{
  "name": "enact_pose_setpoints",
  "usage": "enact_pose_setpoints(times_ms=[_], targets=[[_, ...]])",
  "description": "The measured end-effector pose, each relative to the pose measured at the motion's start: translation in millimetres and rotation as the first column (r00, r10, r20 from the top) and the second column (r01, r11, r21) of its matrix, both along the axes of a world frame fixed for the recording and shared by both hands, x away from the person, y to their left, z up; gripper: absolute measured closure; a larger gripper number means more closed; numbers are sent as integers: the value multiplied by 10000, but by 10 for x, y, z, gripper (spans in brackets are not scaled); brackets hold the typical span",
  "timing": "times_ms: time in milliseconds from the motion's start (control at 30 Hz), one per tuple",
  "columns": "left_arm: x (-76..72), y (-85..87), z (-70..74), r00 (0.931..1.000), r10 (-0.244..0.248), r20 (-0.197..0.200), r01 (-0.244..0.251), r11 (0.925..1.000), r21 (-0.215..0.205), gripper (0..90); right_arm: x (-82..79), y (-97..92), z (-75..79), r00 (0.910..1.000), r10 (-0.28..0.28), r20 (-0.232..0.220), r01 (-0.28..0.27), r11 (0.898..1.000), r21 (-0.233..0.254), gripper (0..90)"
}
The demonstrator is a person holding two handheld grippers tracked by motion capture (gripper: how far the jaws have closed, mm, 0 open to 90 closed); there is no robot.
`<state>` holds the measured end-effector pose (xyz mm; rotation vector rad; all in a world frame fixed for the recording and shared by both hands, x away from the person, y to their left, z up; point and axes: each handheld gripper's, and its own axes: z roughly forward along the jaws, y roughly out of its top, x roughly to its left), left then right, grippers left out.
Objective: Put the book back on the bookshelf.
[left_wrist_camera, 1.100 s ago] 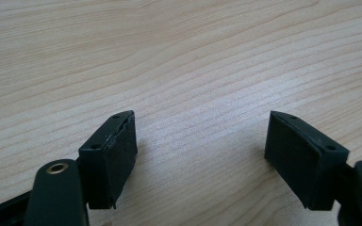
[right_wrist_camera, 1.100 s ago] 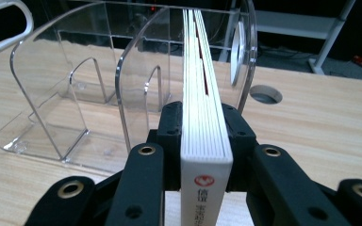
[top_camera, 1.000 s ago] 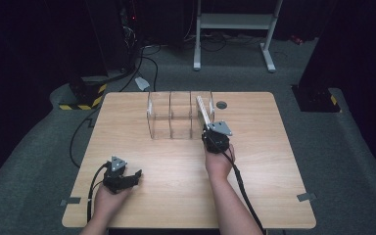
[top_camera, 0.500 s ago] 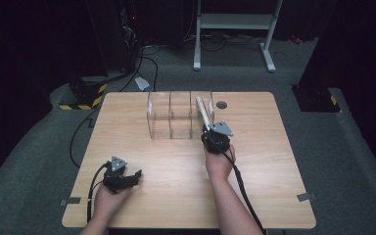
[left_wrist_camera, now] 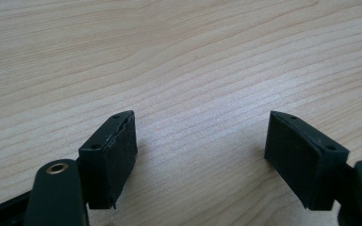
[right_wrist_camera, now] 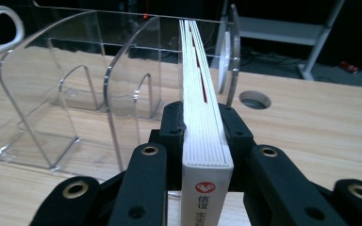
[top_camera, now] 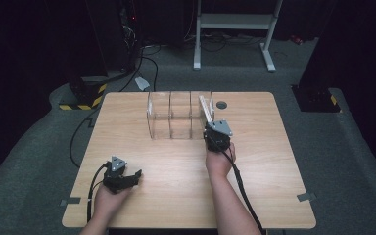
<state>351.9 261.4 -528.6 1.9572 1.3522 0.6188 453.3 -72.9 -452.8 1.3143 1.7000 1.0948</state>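
Inside clear rack [top_camera: 176, 117]: white book [right_wrist_camera: 199, 84].

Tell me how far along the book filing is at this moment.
Partly done: the book already reaches into the rightmost slot of the clear rack. In hand: the right gripper is shut on its spine end. Left: push it fully in and let go. The left gripper rests open on the table.
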Motion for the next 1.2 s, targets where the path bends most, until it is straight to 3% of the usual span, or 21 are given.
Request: enact_pose_setpoints(times_ms=[300, 633, 900, 1100, 1200], targets=[[0, 0, 0, 10000, -1, 0, 1, 10000, 3, 257, 37, 18, -14, 9987, -461, 216, 459, 9989, 127, 752], [-1, -1, 0, 10000, 6, 2, -6, 10000, 3, 258, 2, 39, -67, 9982, -599, -98, 602, 9977, 304, 720], [-2, -2, 0, 10000, 12, 2, -12, 10000, 3, 258, -81, -23, -81, 9992, 1, -397, 20, 9986, 532, 557], [-2, -2, 0, 10000, 6, 1, -6, 10000, 5, 258, -218, -168, -142, 9945, 858, -604, -777, 9891, 1251, 484], [-5, -4, -1, 10000, 27, 1, -27, 10000, -16, 259, -306, -215, -172, 9930, 1050, -549, -979, 9881, 1188, 458]])
